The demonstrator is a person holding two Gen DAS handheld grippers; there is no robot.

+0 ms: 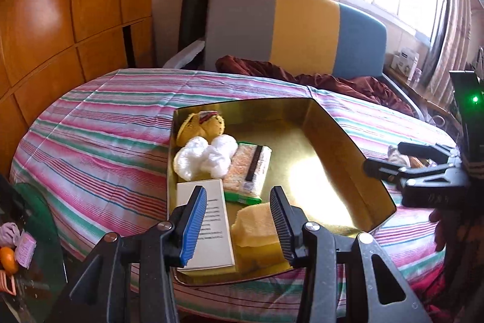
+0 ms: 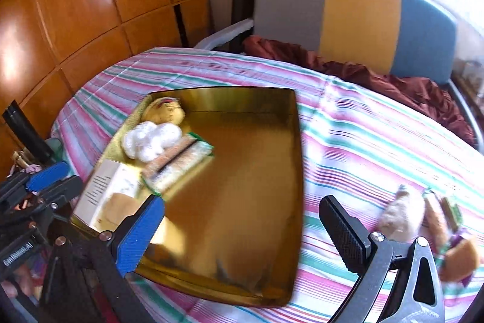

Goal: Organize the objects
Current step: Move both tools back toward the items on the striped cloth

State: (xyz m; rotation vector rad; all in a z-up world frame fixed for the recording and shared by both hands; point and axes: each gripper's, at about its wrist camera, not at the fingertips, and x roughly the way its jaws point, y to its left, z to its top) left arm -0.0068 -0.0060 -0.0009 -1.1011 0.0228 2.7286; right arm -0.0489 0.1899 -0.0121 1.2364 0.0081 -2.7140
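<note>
A gold tray [image 1: 341,141] [image 2: 242,171] lies on the striped bed. Along its left side sit a yellow plush toy [image 1: 202,124], a white fluffy wad [image 1: 205,156], a green-edged snack pack [image 1: 249,168], a white booklet [image 1: 216,232] and a yellow sponge [image 1: 254,224]. My left gripper [image 1: 239,224] [image 2: 51,183] hovers over the tray's near left corner, partly open, nothing between its pads. My right gripper [image 2: 242,232] [image 1: 384,156] stands wide open and empty over the tray's near right edge. Blurred on the bed to its right lie a beige fluffy toy [image 2: 399,217] and more snack packs [image 2: 435,217].
A wooden wardrobe [image 1: 60,5] stands left of the bed. A grey, yellow and blue headboard [image 1: 302,26] and a maroon blanket [image 1: 332,80] are at the far end. A small table with an orange [image 1: 7,259] sits at lower left. A hand [image 1: 438,232] holds the right gripper.
</note>
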